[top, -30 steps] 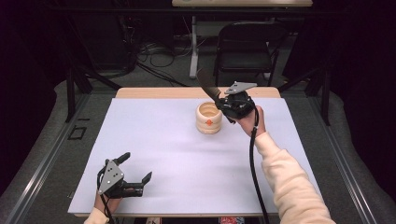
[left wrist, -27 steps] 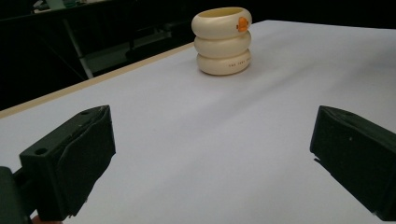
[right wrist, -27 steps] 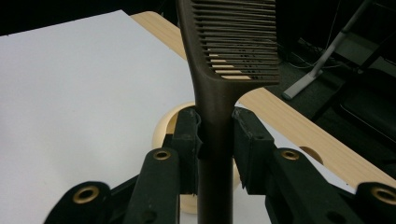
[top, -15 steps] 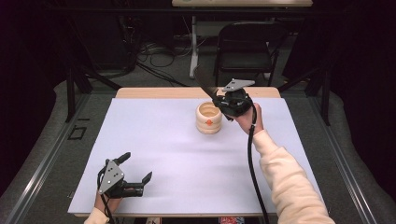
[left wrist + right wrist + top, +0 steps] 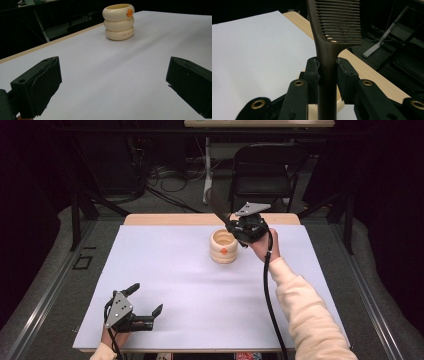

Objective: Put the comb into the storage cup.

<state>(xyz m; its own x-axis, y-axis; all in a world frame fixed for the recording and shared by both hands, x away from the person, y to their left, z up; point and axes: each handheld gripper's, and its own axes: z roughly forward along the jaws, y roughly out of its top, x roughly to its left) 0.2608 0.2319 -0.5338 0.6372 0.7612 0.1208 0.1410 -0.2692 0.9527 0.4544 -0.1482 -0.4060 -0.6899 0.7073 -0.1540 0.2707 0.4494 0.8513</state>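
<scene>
Comb [image 5: 329, 37]: clamped by its handle in the right gripper [image 5: 235, 227], far right of the table [image 5: 165, 270], just above the cup's far-right rim.
Comb axis: long axis steeply tilted, teeth end up and far-left, handle end down toward the cup [image 5: 223, 246].
Left gripper [image 5: 145, 307]: jaws apart, empty, near left, well away.

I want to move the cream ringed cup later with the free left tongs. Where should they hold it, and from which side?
Probably best at a groove between the rings of the cream cup, coming level from the left tongs' near side. It stands upright, the grooves give the jaws a seat, and the right tongs with the comb are above its far side.
</scene>
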